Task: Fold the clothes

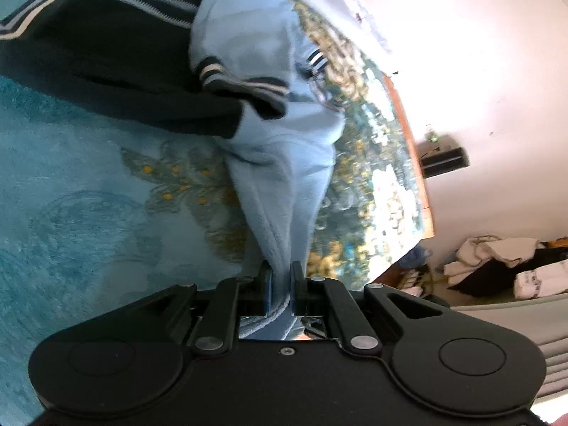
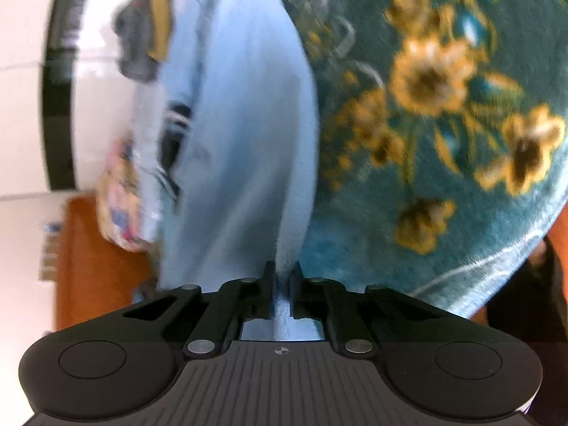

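Both tongs are angled downward. The left tongs (image 1: 281,285) are pinched on the light blue garment (image 1: 280,163), and the right tongs (image 2: 282,289) on the same garment (image 2: 241,142). The cloth is stretched lengthwise away from each, above a floral teal blanket (image 2: 443,124), beside a black zip jacket (image 1: 106,53).

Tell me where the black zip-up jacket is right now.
In the left wrist view, the black jacket lies at the upper left on the teal blanket, partly overlapped by the light blue garment to its right.
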`<state>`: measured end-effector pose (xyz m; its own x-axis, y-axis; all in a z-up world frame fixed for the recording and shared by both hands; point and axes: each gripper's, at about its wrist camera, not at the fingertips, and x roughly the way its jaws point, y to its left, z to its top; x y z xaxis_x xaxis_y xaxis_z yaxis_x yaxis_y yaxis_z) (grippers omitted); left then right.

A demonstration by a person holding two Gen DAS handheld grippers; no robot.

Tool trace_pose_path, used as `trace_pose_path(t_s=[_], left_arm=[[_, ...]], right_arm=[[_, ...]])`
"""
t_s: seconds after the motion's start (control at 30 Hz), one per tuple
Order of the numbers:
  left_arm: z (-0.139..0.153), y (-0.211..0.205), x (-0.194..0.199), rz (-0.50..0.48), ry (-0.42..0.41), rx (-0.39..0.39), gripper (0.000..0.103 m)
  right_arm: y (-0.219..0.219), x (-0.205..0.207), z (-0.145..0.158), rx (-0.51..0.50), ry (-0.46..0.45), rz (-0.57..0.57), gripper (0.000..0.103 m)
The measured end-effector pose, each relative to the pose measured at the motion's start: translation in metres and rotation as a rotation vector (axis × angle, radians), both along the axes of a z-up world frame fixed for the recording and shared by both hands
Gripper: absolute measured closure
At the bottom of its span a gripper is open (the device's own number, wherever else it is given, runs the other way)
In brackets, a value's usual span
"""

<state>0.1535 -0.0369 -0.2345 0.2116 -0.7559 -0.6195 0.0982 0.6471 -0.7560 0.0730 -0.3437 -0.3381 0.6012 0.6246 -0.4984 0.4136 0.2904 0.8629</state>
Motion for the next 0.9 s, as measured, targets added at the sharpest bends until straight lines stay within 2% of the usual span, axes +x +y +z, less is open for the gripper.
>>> trace_pose_path(t_s=[0.17, 0.33, 0.43, 0.67, 0.77, 0.9], left_arm=[[0.013, 0.008, -0.007, 0.043, 0.023, -0.102, 0.098], [0.014, 0.011, -0.007, 0.115, 0.054, -0.168, 0.098], [0.014, 0.01, 0.0, 0.144, 0.07, -0.19, 0.098], [0.024, 0.006, 0.044, 0.224, 0.053, -0.235, 0.098], [0.019, 0.008, 0.073, 0.315, 0.071, -0.255, 0.098], [0.004, 0.011, 0.114, 0.435, 0.108, -0.258, 0.098]], right_arm=[[-0.033, -0.02, 0.033, 0.094, -0.146, -0.136, 0.099], [-0.046, 0.0, 0.069, 0.093, -0.242, -0.097, 0.099], [-0.051, 0.02, 0.083, 0.075, -0.267, -0.048, 0.098], [-0.061, 0.096, 0.109, -0.005, -0.306, 0.061, 0.098], [-0.063, 0.132, 0.116, -0.033, -0.305, 0.117, 0.097], [-0.059, 0.201, 0.109, -0.087, -0.263, 0.173, 0.097]])
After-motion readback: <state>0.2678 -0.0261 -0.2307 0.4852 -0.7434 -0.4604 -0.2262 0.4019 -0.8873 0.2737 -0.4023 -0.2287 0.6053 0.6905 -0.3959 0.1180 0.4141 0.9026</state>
